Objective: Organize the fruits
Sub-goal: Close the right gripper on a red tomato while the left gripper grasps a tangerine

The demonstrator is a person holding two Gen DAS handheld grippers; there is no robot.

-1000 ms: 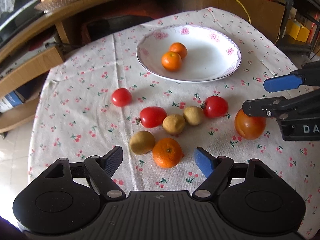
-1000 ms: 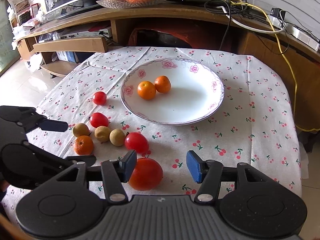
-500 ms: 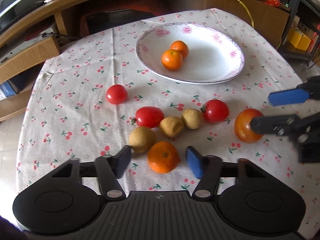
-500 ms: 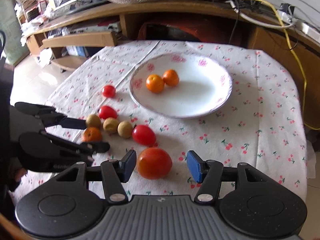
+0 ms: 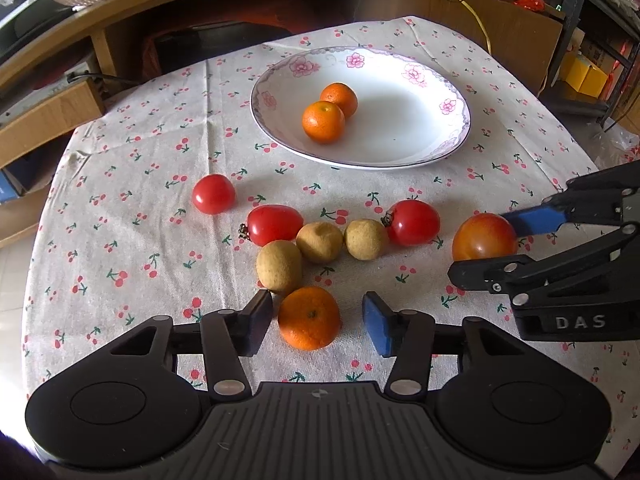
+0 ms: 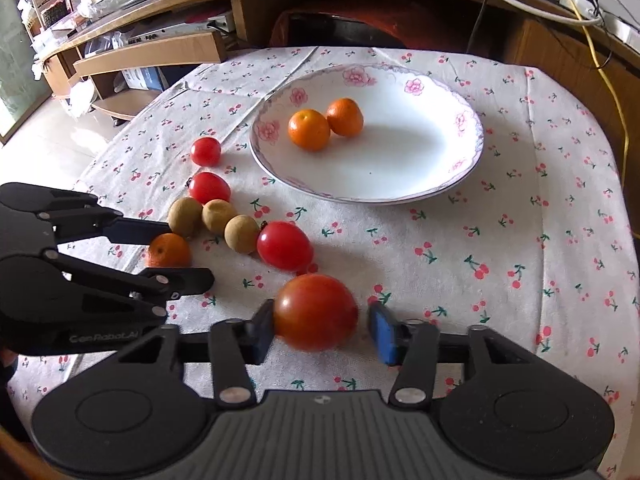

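Progress is partial. Two oranges [image 5: 323,122] lie touching in the flowered plate [image 5: 448,148]; the remaining fruit sits loose on the worktop [image 5: 120,208]. Outstanding: one orange [image 5: 309,317], three brown fruits [image 5: 319,242], three red tomatoes [image 5: 274,225] and one large orange-red tomato [image 6: 315,311]. The left tool [image 5: 316,322] is spread, straddling the loose orange without gripping it. The right tool [image 6: 323,330] is spread around the large tomato, its left finger touching or nearly so. All fruit appears smooth, whole and unbruised.
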